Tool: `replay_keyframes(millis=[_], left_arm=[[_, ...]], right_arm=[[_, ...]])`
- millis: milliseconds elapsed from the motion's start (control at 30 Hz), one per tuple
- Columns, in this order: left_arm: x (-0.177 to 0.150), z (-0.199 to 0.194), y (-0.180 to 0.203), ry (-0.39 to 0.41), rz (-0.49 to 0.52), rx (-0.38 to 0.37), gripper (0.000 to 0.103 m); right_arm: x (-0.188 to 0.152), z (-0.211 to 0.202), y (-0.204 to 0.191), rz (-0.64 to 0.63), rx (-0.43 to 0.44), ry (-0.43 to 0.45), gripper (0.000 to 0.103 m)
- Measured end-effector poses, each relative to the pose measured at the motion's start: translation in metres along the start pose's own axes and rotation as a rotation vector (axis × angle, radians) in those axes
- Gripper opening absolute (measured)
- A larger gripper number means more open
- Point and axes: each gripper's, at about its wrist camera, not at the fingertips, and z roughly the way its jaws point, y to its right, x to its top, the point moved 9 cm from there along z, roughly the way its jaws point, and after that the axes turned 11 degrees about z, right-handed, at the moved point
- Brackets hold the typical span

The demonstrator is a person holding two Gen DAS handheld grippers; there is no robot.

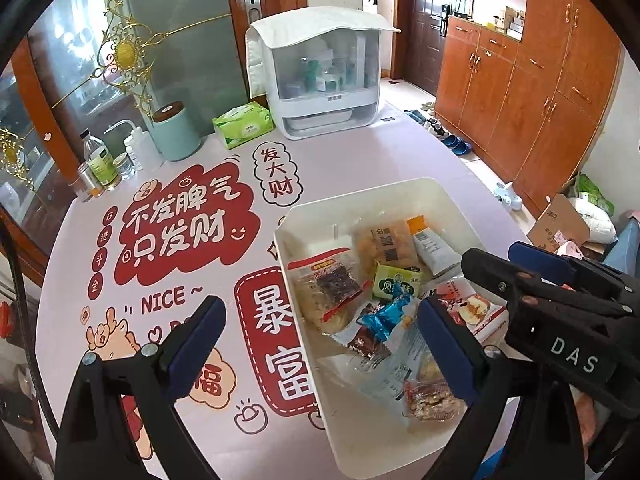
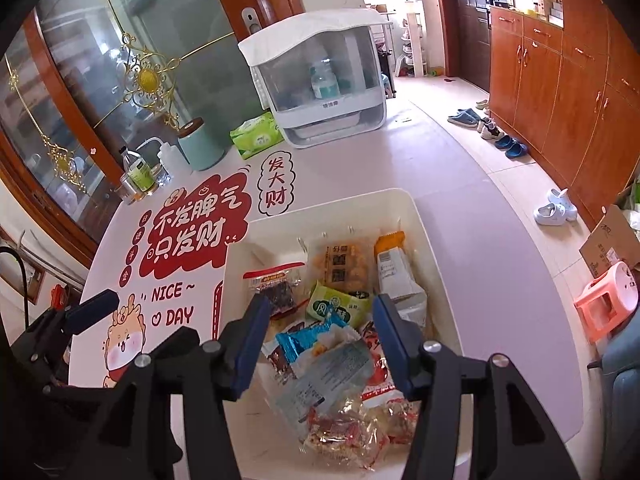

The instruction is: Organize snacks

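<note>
A cream plastic bin [image 1: 304, 216] [image 2: 432, 232] sits on the table and holds several wrapped snacks: a green packet [image 1: 396, 282] [image 2: 338, 306], a blue foil packet [image 1: 386, 316] [image 2: 300, 340], a clear pack with a dark snack [image 1: 332, 284] [image 2: 276, 292], and a white and orange packet [image 1: 432, 246] [image 2: 396, 276]. My left gripper [image 1: 320, 330] is open and empty above the bin's left wall. My right gripper [image 2: 320, 328] is open and empty over the snacks; it also shows in the left wrist view [image 1: 532, 268].
The tablecloth has red printed lettering [image 1: 180, 220]. At the table's back stand a white lidded storage box [image 1: 320, 76], a green tissue pack [image 1: 244, 122], a teal canister [image 1: 176, 132] and small bottles [image 1: 100, 162]. Wooden cabinets [image 1: 520, 92] and shoes [image 2: 492, 132] are right.
</note>
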Motion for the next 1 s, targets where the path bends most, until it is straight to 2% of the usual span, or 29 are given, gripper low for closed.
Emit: replay_keyframes(millis=[433,633,833,1000], left_arm=[[-0.037,-0.015,-0.013,-0.032,-0.040,0.051,0.097],[-0.060,-0.028,-0.019,-0.044,-0.075,0.068,0.097],[-0.069,-0.051,-0.037,-0.031,-0.113,0.152,0.102],[-0.074,-0.067,-0.045,-0.019,-0.147,0.159,0.102]], right_arm=[[-0.020,-0.009,-0.004,-0.032,-0.013,-0.009,0.055],[-0.043,-0.012,-0.008,-0.060,-0.017,-0.037,0.055],[-0.073,-0.019,-0.014,-0.075,0.000,-0.079,0.055],[-0.085,-0.035,-0.027,-0.111,0.012,-0.077,0.055]])
